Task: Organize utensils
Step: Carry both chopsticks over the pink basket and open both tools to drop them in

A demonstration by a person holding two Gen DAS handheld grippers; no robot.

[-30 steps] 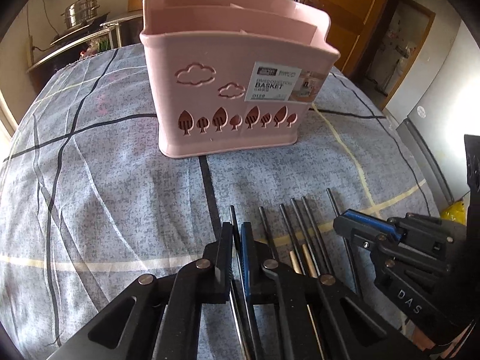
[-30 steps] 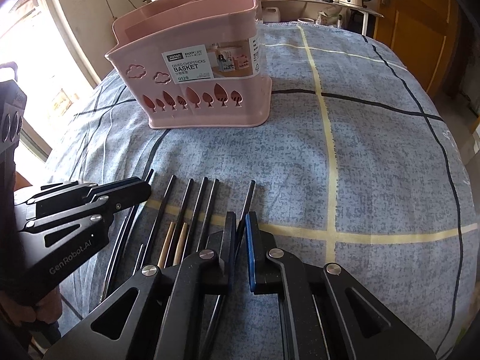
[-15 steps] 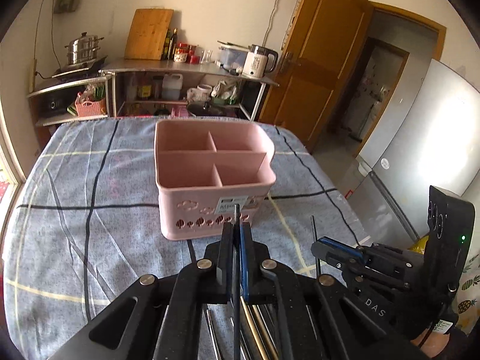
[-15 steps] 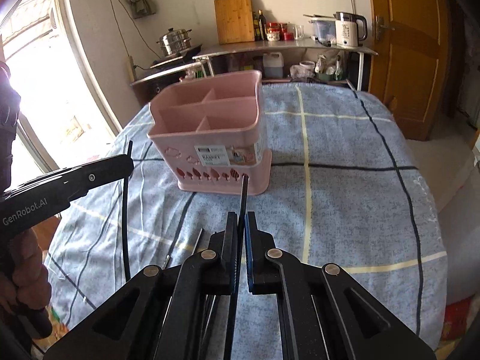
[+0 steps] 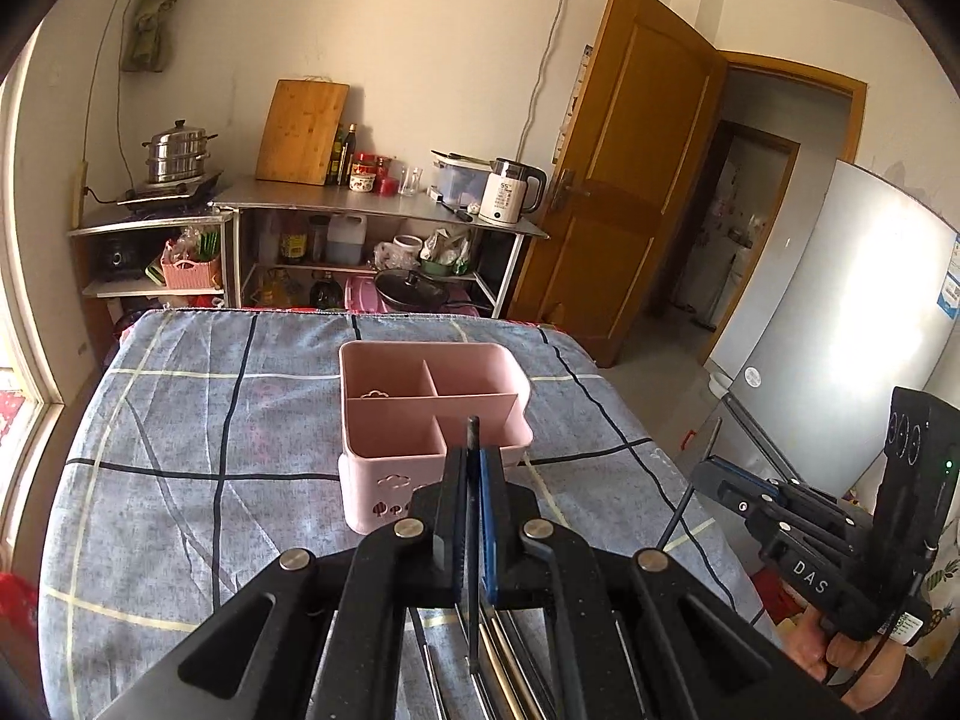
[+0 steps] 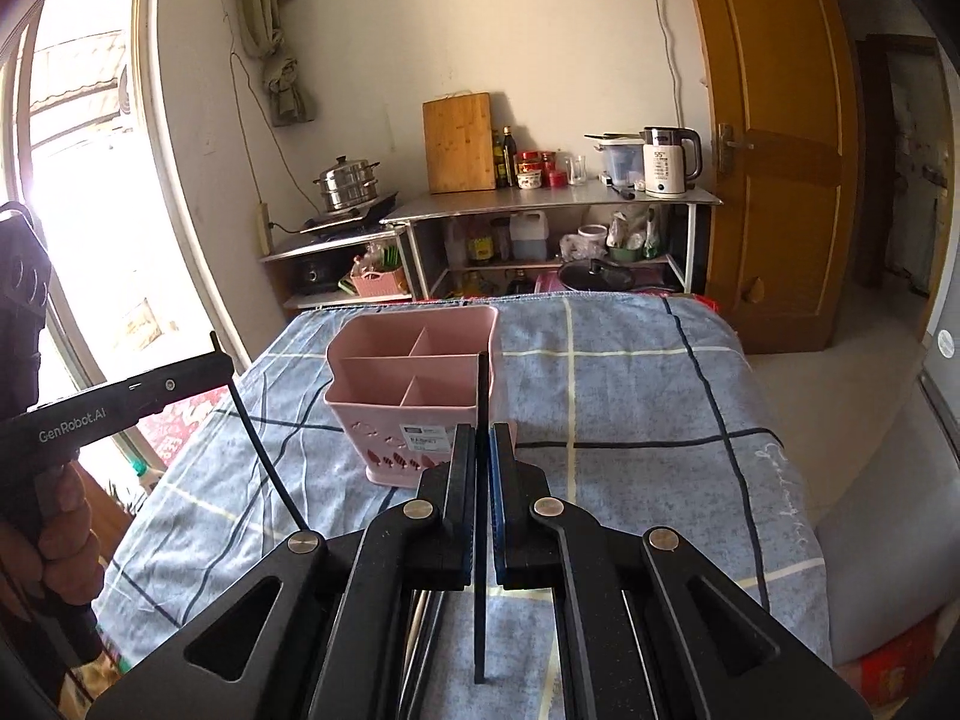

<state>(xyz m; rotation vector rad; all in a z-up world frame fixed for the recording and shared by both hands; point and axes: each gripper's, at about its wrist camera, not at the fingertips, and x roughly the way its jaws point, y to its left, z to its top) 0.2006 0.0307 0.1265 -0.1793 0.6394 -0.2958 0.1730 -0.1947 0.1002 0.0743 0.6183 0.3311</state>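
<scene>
Carry step, both tongs: left gripper and right gripper each pinch one black chopstick, held above the table w/ the pink basket ahead. Next: line tips over a compartment, lower, then let go.

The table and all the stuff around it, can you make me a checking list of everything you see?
Surface: table under a blue checked cloth.
Job's things: pink basket with four empty compartments; more chopsticks lying at the near edge.
Clutter: nothing seen on the cloth.
Grippers: left gripper shut on a dark chopstick; right gripper shut on another chopstick; both held up, short of the basket.
Cables: wires down the wall.
Surroundings: metal shelf with kettle, cutting board, steamer pot; wooden door; window.
</scene>
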